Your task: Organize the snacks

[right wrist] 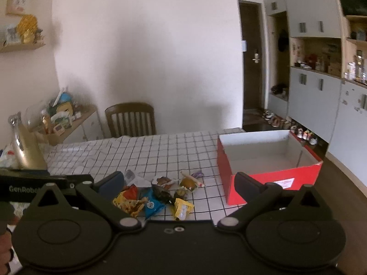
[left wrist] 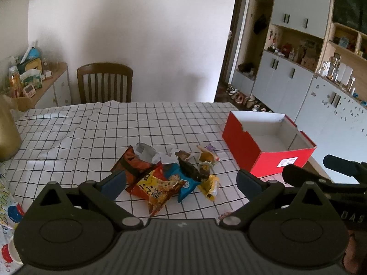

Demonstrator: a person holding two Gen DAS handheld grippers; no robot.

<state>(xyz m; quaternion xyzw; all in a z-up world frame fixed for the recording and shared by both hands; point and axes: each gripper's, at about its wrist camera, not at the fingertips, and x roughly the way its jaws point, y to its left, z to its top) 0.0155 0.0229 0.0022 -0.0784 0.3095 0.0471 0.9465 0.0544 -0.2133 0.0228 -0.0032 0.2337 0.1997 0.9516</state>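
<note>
**With box unfilled: snacks heaped, both grippers idle**

While nothing held: left gripper [left wrist: 181, 180] jaws wide, right gripper [right wrist: 180, 183] jaws wide. Snack pile [left wrist: 170, 174] loose on checked bench [left wrist: 91, 126], just left of red box [left wrist: 268, 149]. Box seen bare inside.

Risks, judged: overlapping wrappers, so two packets lifted together; slick foil slipping from jaws; cloth wrinkles snagged on low approach; box nudged toward bench edge.

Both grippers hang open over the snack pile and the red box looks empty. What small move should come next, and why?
Probably lower the left gripper onto the orange snack bag and close. Its fingers already straddle that bag, nothing is held yet, and the red box stands open on the right.
</note>
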